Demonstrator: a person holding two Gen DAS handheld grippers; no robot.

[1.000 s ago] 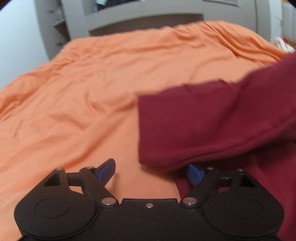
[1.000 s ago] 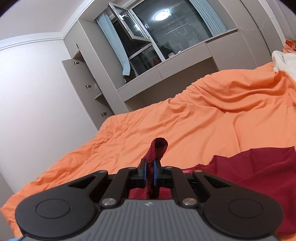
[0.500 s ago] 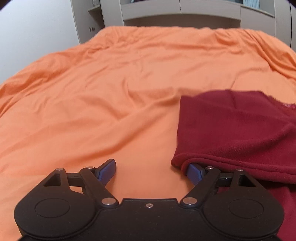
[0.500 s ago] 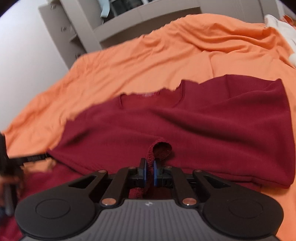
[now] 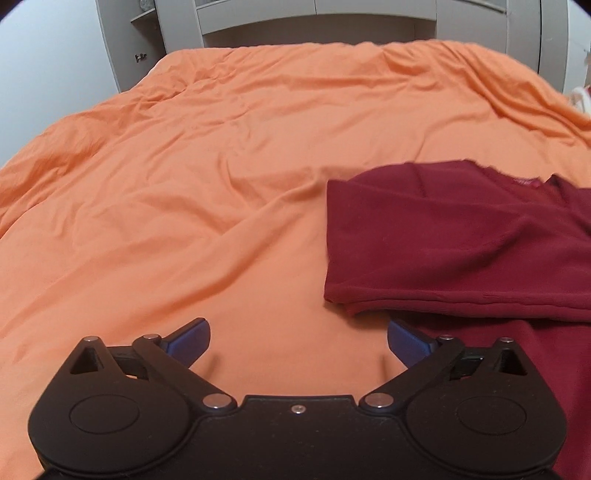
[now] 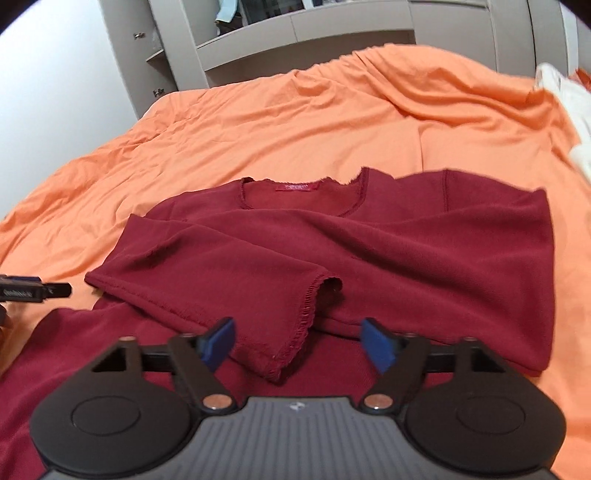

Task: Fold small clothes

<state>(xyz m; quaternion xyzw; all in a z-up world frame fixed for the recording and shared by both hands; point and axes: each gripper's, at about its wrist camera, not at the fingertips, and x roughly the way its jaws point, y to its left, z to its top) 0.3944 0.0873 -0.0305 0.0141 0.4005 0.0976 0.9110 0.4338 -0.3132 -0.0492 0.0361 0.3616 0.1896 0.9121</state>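
A dark red long-sleeved top [image 6: 424,266] lies on the orange bedsheet [image 6: 295,122], neckline and red label away from me. One sleeve [image 6: 229,280] is folded across the body, its stitched cuff [image 6: 295,343] lying loose between the pads of my right gripper [image 6: 299,343], whose jaws are opening; the pads do not press on it. In the left wrist view the folded sleeve edge [image 5: 443,251] lies just ahead and right of my left gripper [image 5: 299,338], whose jaws are opening wide over bare sheet with nothing between them. The left gripper's tip [image 6: 37,291] shows at the right view's left edge.
Grey cabinets and a shelf unit [image 6: 258,33] stand beyond the far side of the bed. A white cloth [image 6: 569,107] lies at the bed's far right. Rumpled orange sheet [image 5: 184,184] spreads to the left of the top.
My right gripper, earlier shut on the cuff and held high, came down over the top and let the cuff go. The sleeve now lies folded across the body. The left gripper drew back from the garment's edge.
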